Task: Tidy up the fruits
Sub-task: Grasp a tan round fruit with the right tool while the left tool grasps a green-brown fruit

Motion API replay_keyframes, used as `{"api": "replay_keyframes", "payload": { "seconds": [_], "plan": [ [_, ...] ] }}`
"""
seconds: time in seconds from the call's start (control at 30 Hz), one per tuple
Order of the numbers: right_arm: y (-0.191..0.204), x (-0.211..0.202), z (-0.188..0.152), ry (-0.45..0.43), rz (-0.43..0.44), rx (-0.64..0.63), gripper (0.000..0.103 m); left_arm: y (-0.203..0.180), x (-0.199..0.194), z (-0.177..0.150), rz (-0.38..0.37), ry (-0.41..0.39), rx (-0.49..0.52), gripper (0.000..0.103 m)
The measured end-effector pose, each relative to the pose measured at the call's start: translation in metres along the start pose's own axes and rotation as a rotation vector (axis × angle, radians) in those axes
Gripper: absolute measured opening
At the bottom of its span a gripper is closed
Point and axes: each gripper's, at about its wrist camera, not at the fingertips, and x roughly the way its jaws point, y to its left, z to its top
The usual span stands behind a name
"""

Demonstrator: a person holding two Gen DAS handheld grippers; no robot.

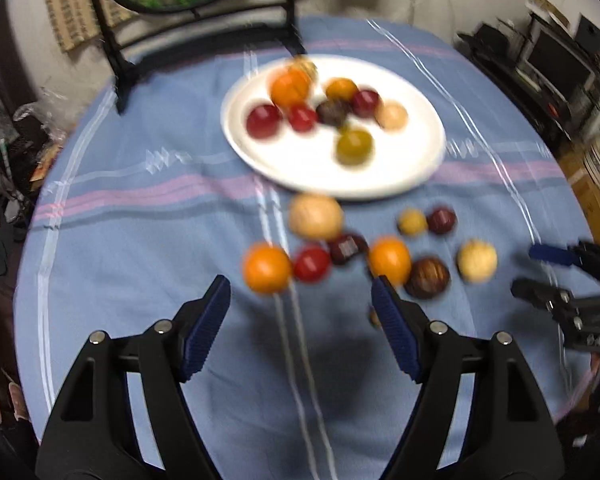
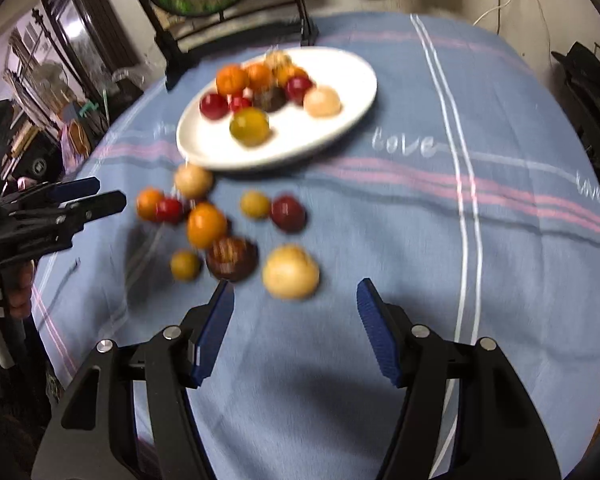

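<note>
Roughly half done, I'd say — several fruits already sit on the white plate (image 1: pixel 416 168) near the table's far edge, loose fruits (image 2: pixel 291 272) wait mid-table; left gripper (image 1: pixel 300 300) and right gripper (image 2: pixel 294 304) gape empty.

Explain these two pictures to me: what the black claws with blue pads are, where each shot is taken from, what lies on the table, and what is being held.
There is no robot here. A person holds a two-finger clamp in each hand, and a small camera on each clamp looks forward along its fingers. One picture comes from the left gripper, the other from the right gripper; each also glimpses the other clamp at its edge. Both stand open and hold nothing. They hover over a blue striped tablecloth. On it sits a round white plate already carrying several small fruits, red, orange, green and tan. More loose fruits lie on the cloth in front of it, among them a round orange fruit and a pale tan fruit. The images are motion-blurred.
</note>
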Motion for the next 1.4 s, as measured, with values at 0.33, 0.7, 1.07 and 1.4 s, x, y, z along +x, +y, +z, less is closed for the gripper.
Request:
{"api": "replay_keyframes", "payload": {
  "seconds": [0.33,0.7,1.07,1.4],
  "plan": [
    [0.001,0.013,-0.015,0.045,0.000,-0.018,0.064,-0.048,0.039,-0.015,-0.061,0.050,0.112,0.074],
    [0.003,0.032,-0.005,0.064,0.002,-0.035,0.064,-0.056,0.064,-0.008,-0.116,0.079,0.135,0.027],
    [0.013,0.056,0.007,0.096,-0.048,-0.110,0.042,-0.038,0.052,-0.008,-0.142,0.066,0.066,0.027],
    [0.004,0.034,0.002,0.060,0.013,-0.052,0.039,-0.035,0.039,-0.005,-0.136,0.043,0.054,0.027]
  ]
}}
